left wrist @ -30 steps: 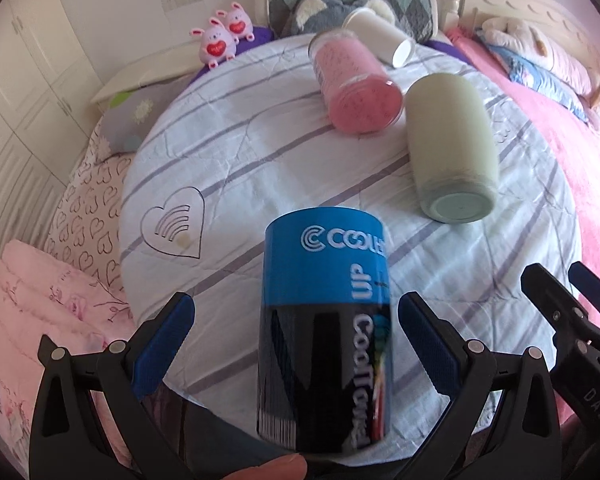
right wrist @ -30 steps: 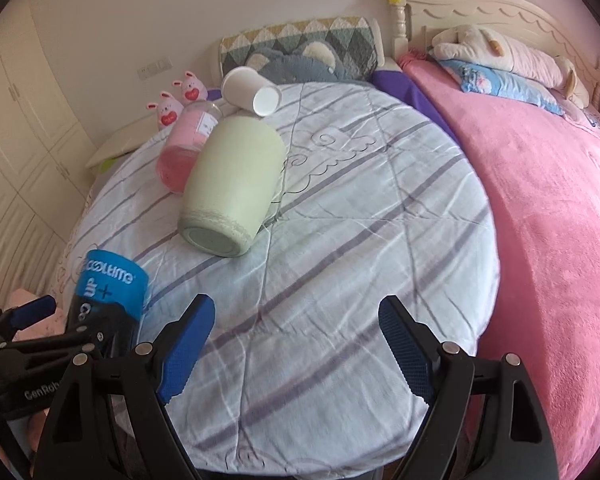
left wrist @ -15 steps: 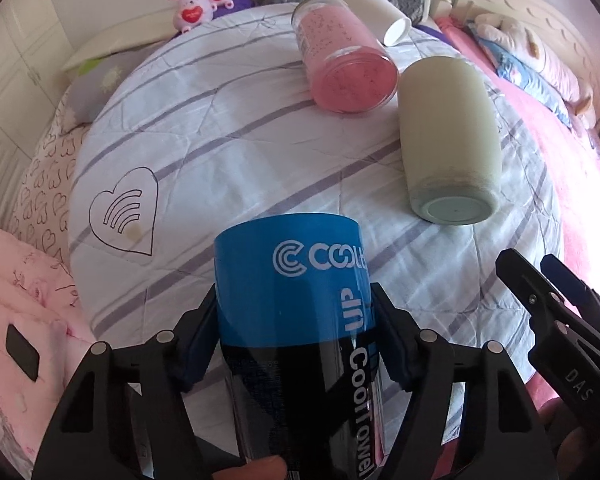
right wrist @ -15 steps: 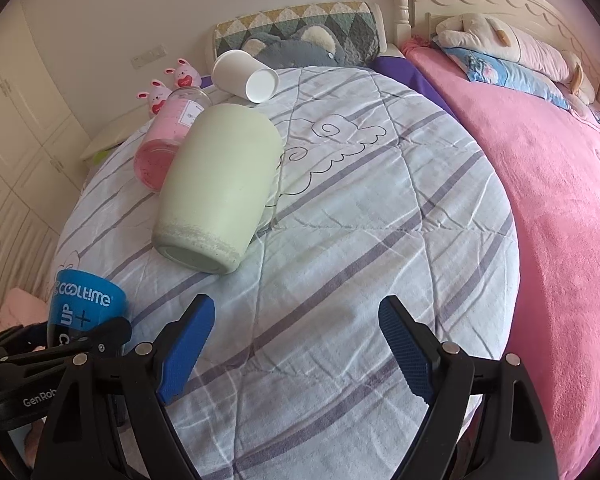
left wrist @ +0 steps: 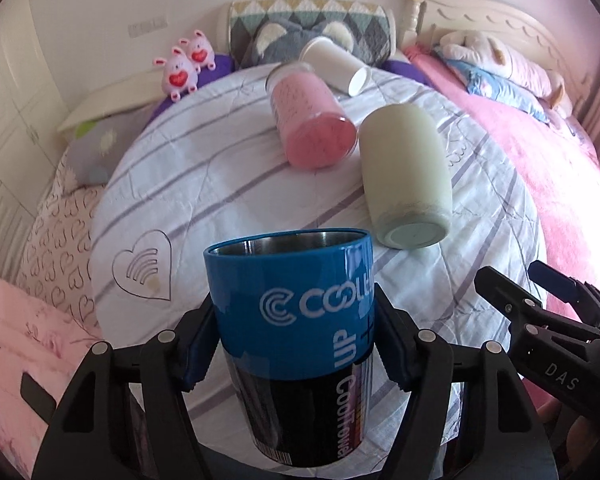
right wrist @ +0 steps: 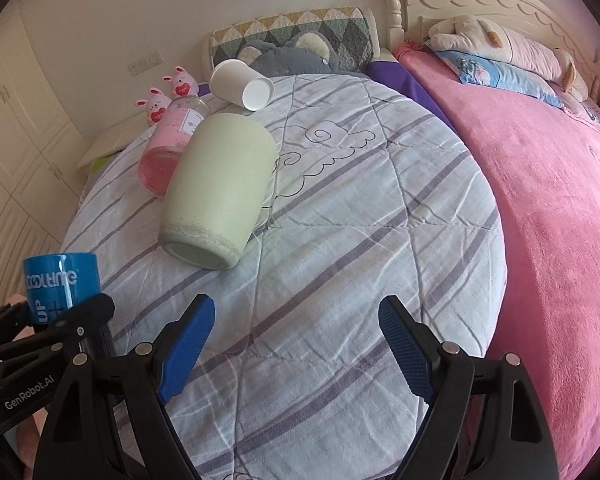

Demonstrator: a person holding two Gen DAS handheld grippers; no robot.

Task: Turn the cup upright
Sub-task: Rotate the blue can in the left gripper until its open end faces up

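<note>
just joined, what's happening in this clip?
The left hand-held gripper is clamped on the blue cup, holding it with its open rim up above the striped quilt. The right hand-held gripper is open and empty. Three more cups lie on their sides on the quilt: a green one, a pink one and a white one.

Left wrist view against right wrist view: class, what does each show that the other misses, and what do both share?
Only the left wrist view shows the blue cup's steel inside and the left hand-held gripper clamping it. Only the right wrist view shows the right hand-held gripper wide open. Both show the green cup, pink jar and white cup lying down.
</note>
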